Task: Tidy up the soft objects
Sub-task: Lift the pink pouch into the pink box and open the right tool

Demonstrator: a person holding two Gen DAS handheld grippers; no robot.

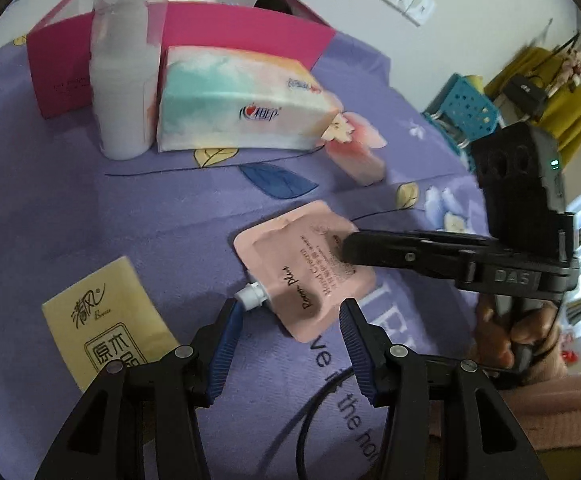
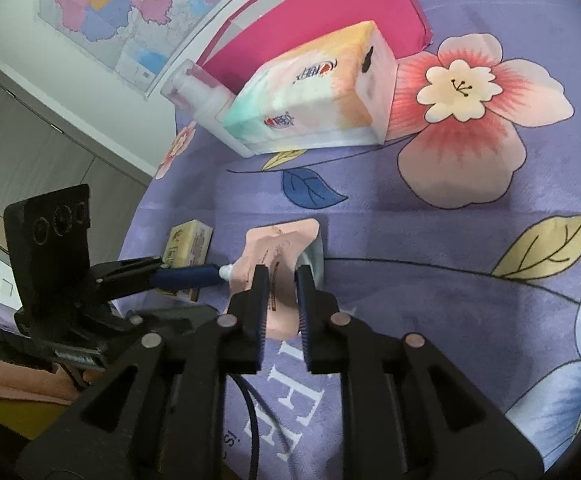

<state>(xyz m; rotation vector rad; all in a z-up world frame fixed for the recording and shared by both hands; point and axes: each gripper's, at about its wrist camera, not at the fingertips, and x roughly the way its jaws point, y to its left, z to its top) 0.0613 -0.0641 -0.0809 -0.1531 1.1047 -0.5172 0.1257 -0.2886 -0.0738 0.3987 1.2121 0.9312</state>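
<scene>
A pink hand-cream pouch (image 1: 302,268) with a white spout lies on the purple floral cloth (image 1: 110,208). My left gripper (image 1: 290,314) is open, its blue pads on either side of the pouch's spout end. My right gripper (image 2: 282,276) is shut on the pink pouch (image 2: 280,246), pinching its far side; it comes in from the right in the left wrist view (image 1: 350,248). A yellow tissue pack (image 1: 106,320) lies left of the pouch. A pastel tissue pack (image 1: 238,100) and a white pump bottle (image 1: 120,80) stand further back.
A magenta box (image 1: 246,20) stands open behind the tissue pack and bottle. A small pink item (image 1: 360,160) lies to the pack's right. A blue perforated basket (image 1: 466,108) sits beyond the cloth's right edge. A wall map (image 2: 122,4) hangs behind.
</scene>
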